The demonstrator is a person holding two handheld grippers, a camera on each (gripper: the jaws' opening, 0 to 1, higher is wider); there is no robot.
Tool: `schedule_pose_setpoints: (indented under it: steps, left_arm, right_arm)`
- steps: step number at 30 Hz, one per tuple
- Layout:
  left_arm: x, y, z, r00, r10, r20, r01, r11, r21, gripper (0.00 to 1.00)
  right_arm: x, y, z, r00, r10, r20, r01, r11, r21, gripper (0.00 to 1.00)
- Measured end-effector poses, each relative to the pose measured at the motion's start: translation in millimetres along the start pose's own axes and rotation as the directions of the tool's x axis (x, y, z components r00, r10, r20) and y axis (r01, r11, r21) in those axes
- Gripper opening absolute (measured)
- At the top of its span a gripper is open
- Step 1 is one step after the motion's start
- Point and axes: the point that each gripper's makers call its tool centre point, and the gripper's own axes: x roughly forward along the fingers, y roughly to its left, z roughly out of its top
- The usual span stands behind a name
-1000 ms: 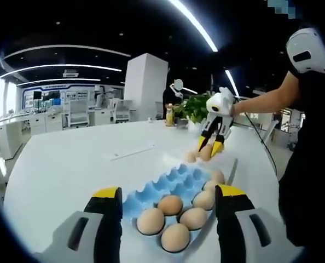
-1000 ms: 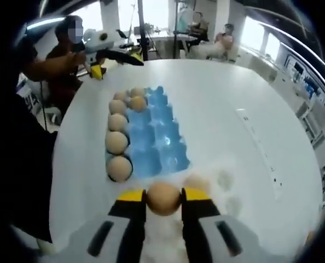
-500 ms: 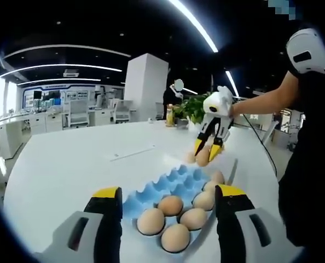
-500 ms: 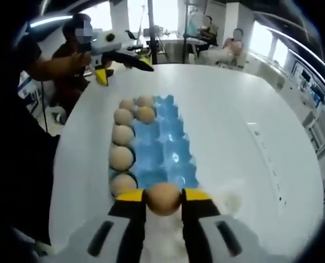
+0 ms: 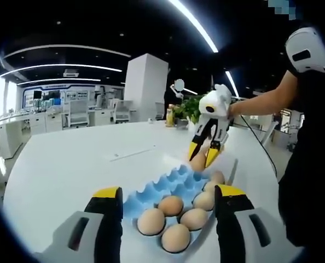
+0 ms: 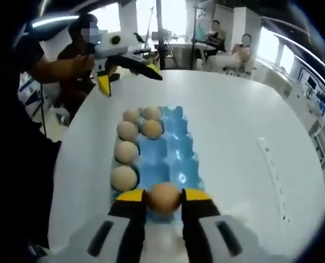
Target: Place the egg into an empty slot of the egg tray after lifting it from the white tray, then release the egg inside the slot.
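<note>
A: Left tool (image 5: 168, 219) sits spread at lower centre, idle; right tool (image 6: 163, 198) is pinching the egg (image 6: 164, 196) over the blue egg tray (image 6: 176, 156).

B: Letting go above a ridge could roll it onto the bench (image 6: 239, 126).

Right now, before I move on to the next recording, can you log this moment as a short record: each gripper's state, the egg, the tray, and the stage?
right gripper: shut on the brown egg, held between its yellow-tipped fingers
egg position: above the near end of the blue moulded egg tray, not yet released
tray contents: five brown eggs along its left side in the right gripper view, blue slots beside them empty
left gripper: open, holding nothing, at the tray's other end
surface: white round table
stage: egg lifted, placing still to do
</note>
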Motion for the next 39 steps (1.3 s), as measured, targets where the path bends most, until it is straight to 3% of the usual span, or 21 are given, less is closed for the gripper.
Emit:
schedule_pose_setpoints:
  steps: [22, 39]
  left_arm:
    - [-1.2, 1.7, -2.7, 1.000, 0.005, -0.002, -0.005, 1.000, -0.007, 0.69]
    - [-4.7, 2.6, -2.6, 1.000, 0.012, 0.000, -0.012, 1.000, -0.009, 0.68]
  right_arm:
    - [35.7, 12.2, 36.7, 0.996, 0.078, 0.039, -0.076, 0.996, -0.040, 0.25]
    - [63.5, 14.3, 44.3, 0.994, 0.108, 0.028, -0.107, 0.992, -0.061, 0.25]
